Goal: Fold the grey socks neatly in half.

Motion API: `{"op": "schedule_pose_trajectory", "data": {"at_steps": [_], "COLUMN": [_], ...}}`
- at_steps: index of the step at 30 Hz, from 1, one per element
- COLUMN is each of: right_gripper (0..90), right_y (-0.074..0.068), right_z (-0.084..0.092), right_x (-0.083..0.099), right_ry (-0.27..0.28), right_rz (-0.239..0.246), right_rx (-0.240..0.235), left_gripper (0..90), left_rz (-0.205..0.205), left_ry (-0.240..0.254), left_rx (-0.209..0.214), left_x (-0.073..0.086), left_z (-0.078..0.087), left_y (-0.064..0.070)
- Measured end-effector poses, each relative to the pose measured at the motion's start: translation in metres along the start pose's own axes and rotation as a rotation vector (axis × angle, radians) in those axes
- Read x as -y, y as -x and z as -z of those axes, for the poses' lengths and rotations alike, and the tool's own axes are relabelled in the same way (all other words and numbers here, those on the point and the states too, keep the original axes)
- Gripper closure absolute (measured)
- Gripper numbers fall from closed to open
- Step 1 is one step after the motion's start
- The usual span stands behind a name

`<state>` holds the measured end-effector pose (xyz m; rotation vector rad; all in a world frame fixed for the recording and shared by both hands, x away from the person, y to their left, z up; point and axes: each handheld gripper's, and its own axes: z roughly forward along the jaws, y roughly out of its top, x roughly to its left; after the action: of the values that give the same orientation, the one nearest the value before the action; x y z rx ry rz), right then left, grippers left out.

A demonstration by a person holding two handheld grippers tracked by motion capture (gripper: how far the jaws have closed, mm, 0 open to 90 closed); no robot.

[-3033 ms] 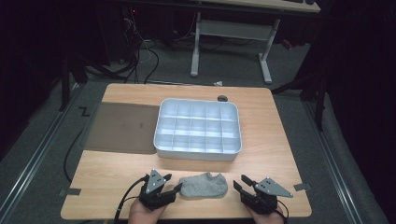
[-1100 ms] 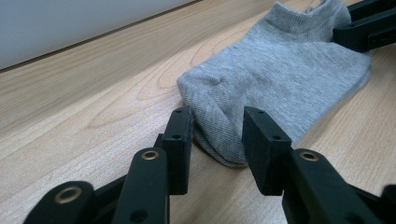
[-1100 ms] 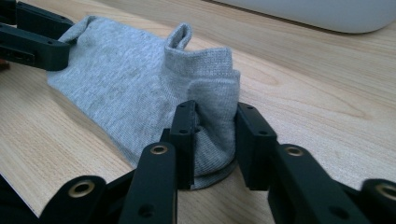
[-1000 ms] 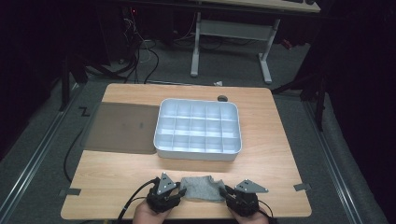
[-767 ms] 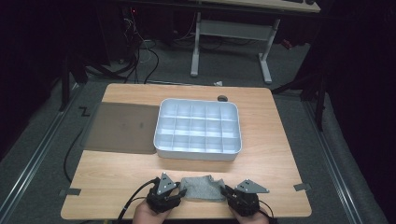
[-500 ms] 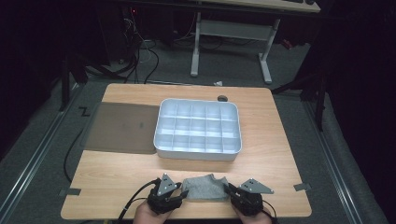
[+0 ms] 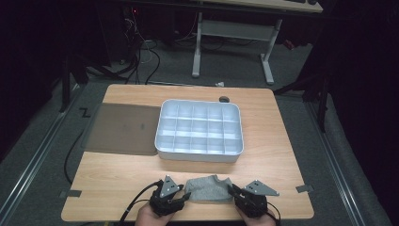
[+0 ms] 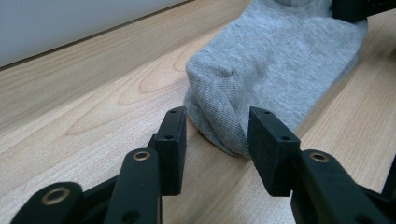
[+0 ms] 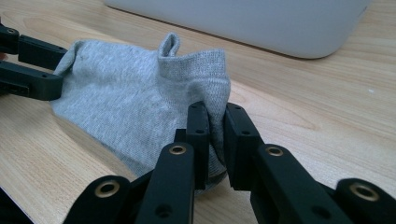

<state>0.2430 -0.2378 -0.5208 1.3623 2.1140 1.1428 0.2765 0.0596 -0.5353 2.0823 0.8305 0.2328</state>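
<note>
Grey knit fabric is all there is to grab here: a small sock (image 7: 206,188) lying flat at the near edge of the wooden tabletop (image 7: 117,174), between the two hands and just in front of the white compartment tray (image 7: 200,153). On the left, the left gripper (image 8: 215,135) has its jaws parted around the sock's left end; they have just been opening, the fabric sits between them, and the pads (image 8: 172,140) do not press on it. If a pull or a lift starts now, that end would likely stay behind or slide out, leaving the sock dangling from one side. Further right, a folded ridge (image 8: 219,79) near the toe could bunch so a closing jaw catches only a thin fold. On the right, the right gripper (image 9: 215,140) has just been closing and now pinches the cuff end (image 9: 205,70) between nearly shut jaws. That bite looks shallow, near the hem, so stretchy knit may creep free under tension. The tray's near wall is close, and a raised sock could snag its rim.
</note>
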Motion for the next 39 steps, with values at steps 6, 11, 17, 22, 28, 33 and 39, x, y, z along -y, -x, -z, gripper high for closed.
{"op": "schedule_pose_trajectory", "data": {"at_steps": [6,11,17,22,28,33,39], "right_gripper": [76.9,67.9,65.3,59.9,69.0,81.8,83.2], "right_y": [0.0,0.005,0.006,0.004,-0.003,-0.006,-0.006], "right_z": [0.0,0.003,0.008,0.002,0.0,-0.001,0.003], "right_x": [-0.001,0.001,0.013,0.015,0.017,0.016,0.013], "right_ry": [-0.009,-0.014,-0.032,-0.047,-0.052,-0.061,-0.038], "right_rz": [0.001,-0.03,-0.09,-0.106,-0.072,-0.054,-0.04], "right_rx": [0.006,0.008,-0.004,-0.002,0.015,-0.002,0.025], "left_gripper": [62.2,62.2,62.5,63.5,64.1,64.3,64.2], "left_rz": [-0.017,-0.01,-0.015,-0.019,-0.019,-0.02,-0.032], "left_ry": [0.002,0.001,-0.008,-0.009,-0.01,-0.009,-0.01], "left_rx": [0.007,0.007,0.013,0.014,0.015,0.015,0.015], "left_x": [0.0,0.0,0.0,0.0,0.0,0.0,-0.001], "left_z": [0.001,0.001,-0.001,-0.001,-0.001,-0.001,-0.001], "left_y": [0.001,0.001,0.0,0.001,0.001,0.001,0.004]}}
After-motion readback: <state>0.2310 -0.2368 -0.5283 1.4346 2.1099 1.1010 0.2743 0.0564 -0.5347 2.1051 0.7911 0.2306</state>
